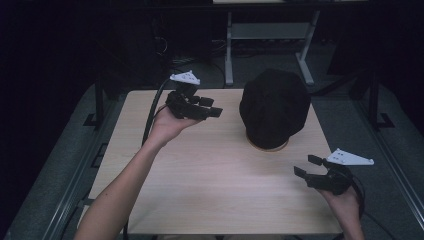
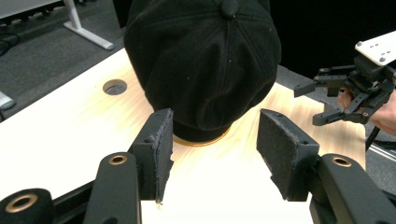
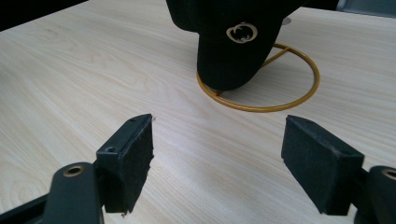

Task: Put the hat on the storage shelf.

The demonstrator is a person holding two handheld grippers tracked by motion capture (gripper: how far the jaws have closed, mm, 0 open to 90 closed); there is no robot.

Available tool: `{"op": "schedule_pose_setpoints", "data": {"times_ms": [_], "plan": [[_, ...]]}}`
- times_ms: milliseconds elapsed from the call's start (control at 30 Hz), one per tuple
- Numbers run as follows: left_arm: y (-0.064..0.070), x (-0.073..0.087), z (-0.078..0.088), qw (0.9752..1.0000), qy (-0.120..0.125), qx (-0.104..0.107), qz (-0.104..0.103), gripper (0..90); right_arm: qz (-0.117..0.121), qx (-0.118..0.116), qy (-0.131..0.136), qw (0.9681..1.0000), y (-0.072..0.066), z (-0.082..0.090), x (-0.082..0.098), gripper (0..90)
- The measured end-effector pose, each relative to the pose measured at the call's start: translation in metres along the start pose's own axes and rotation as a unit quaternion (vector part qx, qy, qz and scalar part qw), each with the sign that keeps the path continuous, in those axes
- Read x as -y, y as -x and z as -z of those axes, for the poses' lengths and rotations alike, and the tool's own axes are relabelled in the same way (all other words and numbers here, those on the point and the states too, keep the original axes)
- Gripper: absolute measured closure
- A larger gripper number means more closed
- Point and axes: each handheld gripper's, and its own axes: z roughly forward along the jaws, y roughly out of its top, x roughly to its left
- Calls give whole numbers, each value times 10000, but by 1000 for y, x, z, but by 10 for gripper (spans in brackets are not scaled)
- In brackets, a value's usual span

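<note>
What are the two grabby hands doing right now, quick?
Left gripper: open, holding nothing, its fingers apart in front of the black cap.
Right gripper: open, holding nothing, above the bare table.

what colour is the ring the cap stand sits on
Gold: the ring under the black cap shows best in the right gripper view.
</note>
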Motion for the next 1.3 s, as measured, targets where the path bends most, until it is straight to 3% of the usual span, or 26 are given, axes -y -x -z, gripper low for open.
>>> {"op": "schedule_pose_setpoints", "data": {"times_ms": [300, 567, 1300], "plan": [[5, 23, 16, 9998, 67, -95, 178, 436, 35, 52, 13, 10000, -4, 2, -1, 244], [8, 39, 28, 9995, 155, -214, 173, 423, 105, 78, 14, 9999, -8, 3, -2, 244], [3, 73, 41, 9989, 231, -296, 275, 382, 190, 104, -160, 9996, -19, -6, -1, 244]]}}
